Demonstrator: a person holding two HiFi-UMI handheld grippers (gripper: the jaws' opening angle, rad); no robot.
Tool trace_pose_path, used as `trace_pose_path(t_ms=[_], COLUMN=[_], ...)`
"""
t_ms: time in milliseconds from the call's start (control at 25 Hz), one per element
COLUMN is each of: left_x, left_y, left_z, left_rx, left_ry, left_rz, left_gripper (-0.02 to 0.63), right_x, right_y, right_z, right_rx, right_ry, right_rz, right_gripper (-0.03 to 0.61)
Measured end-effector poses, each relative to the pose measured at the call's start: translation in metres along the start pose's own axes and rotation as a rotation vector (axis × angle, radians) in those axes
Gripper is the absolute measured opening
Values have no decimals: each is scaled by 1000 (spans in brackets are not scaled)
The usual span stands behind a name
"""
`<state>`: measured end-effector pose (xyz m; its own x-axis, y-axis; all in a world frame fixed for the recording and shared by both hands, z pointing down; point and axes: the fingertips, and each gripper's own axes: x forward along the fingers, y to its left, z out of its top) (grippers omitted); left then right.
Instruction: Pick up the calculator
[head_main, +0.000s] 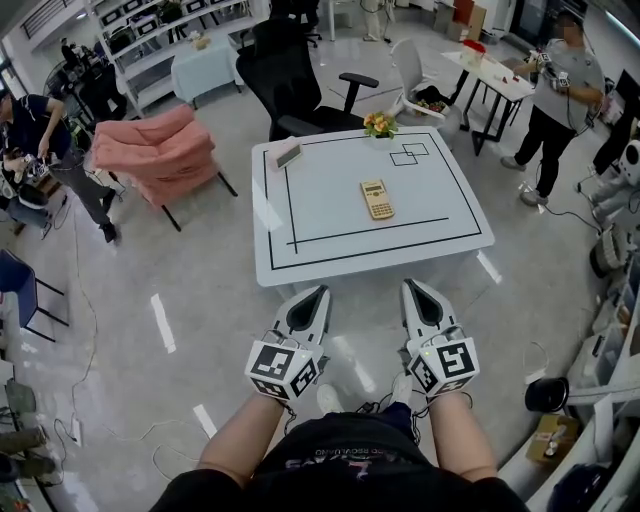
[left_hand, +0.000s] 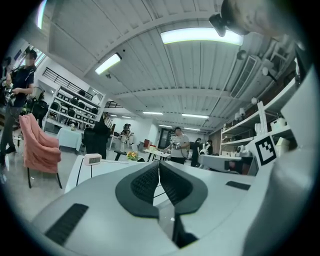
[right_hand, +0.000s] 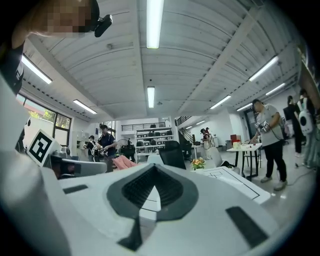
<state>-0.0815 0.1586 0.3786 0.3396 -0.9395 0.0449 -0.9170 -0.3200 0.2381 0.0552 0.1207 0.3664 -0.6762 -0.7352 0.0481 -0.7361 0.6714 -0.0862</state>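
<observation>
A tan calculator (head_main: 377, 198) lies flat near the middle of the white table (head_main: 330, 245), inside its black outline. My left gripper (head_main: 321, 290) and right gripper (head_main: 409, 283) hover side by side short of the table's near edge, level and pointing at it. Both are shut with nothing between the jaws. In the left gripper view the left gripper (left_hand: 159, 163) shows closed pads, and the table (left_hand: 85, 172) stretches beyond. The right gripper (right_hand: 155, 165) looks the same in the right gripper view. The calculator is hidden in both gripper views.
A small white device (head_main: 288, 155) and a flower pot (head_main: 379, 124) sit at the table's far edge. Behind it stand a black office chair (head_main: 290, 80) and a pink armchair (head_main: 155, 150). People (head_main: 558, 95) stand at the right and left.
</observation>
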Motion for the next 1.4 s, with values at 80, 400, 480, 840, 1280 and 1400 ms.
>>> trace_pose_path(t_ms=[80,400,480,840,1280,1400], left_x=[1,1,0,13,72,92], left_y=[0,0,3,23,45,52], left_z=[-1,-9,-8,-3,-12,-13], left_rx=[6,66,67,54,27,18], left_ry=[6,63,64,58,93,96], left_rz=[-27,-98,-102,-80,-27,-3], left_gripper=[62,349,349,348,349,349], right_x=[3,13,15,41,102,123], right_y=[3,7,6,-2,-52,-69], right_z=[-1,1,-1,-7,-22,-29], right_rx=[1,-34,-29,-50,-28,-17], right_ry=[-2,-8,-2,35,81,105], right_rz=[3,-23,-32,-27,23,44], right_gripper=[2,278,278,278,278,278])
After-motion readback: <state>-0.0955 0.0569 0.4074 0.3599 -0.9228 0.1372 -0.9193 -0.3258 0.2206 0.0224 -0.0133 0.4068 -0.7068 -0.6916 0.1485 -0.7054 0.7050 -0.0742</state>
